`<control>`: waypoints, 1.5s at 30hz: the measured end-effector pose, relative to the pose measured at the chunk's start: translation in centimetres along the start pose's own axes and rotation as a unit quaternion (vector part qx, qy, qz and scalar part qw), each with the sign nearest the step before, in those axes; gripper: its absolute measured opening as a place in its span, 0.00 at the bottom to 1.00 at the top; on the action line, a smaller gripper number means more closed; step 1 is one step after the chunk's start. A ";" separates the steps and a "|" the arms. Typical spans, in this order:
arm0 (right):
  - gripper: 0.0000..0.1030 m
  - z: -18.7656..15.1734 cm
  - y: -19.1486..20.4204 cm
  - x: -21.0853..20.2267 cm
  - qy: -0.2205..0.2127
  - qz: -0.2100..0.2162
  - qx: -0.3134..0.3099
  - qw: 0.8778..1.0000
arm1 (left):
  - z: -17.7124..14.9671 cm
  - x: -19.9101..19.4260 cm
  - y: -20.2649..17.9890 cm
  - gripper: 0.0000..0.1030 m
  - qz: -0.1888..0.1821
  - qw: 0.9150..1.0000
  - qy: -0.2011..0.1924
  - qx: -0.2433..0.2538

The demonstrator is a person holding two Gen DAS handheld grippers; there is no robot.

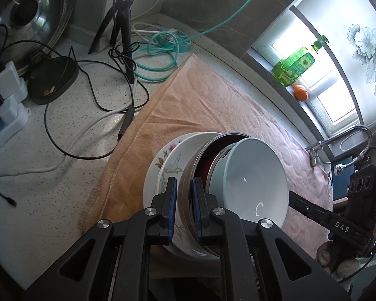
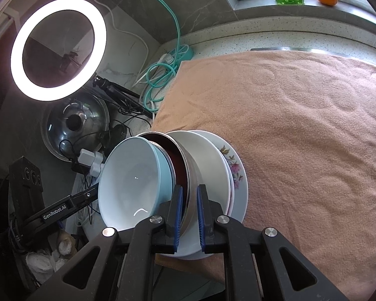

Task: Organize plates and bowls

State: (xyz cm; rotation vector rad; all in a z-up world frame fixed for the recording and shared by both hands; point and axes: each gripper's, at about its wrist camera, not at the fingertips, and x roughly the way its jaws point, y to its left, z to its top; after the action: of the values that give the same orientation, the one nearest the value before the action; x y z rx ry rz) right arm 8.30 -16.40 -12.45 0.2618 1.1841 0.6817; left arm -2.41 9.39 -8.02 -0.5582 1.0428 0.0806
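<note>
A stack of dishes is held up on edge over a peach towel (image 1: 213, 100). It holds a pale blue bowl (image 1: 253, 180), a steel bowl with a dark red inside (image 1: 188, 175), and white floral plates (image 1: 163, 160). My left gripper (image 1: 184, 208) is shut on the steel bowl's rim. In the right wrist view my right gripper (image 2: 189, 215) is shut on the same steel bowl's rim (image 2: 191, 173), with the blue bowl (image 2: 132, 180) to the left and the floral plates (image 2: 230, 165) to the right. The right gripper's body shows in the left wrist view (image 1: 338, 225).
The counter's left side holds black and white cables (image 1: 92, 105), plug adapters (image 1: 7, 95), a tripod (image 1: 125, 30), a steel pot lid (image 1: 30, 17) and a teal power strip cord (image 1: 160, 50). A ring light (image 2: 57, 50) glows. A soap bottle (image 1: 293, 67), an orange (image 1: 300, 92) and a tap (image 1: 348, 138) stand by the window.
</note>
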 end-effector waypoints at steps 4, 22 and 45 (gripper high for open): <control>0.12 -0.1 0.1 -0.7 -0.010 -0.005 -0.005 1.000 | 0.0 -1.0 0.2 0.10 0.003 1.000 -0.013 0.000; 0.22 -1.4 -0.1 -4.3 -0.074 -0.043 -0.021 0.996 | -1.3 -3.8 1.6 0.11 0.022 0.999 -0.047 -0.005; 0.54 -4.4 0.0 -7.7 -0.155 -0.061 -0.015 0.986 | -3.6 -6.0 0.3 0.18 0.048 0.995 -0.073 0.040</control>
State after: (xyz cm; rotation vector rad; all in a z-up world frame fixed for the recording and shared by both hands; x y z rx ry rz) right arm 2.66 -21.85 -8.25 0.2572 0.8829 0.5297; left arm -8.48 9.09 -4.54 -0.4229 0.9266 0.1613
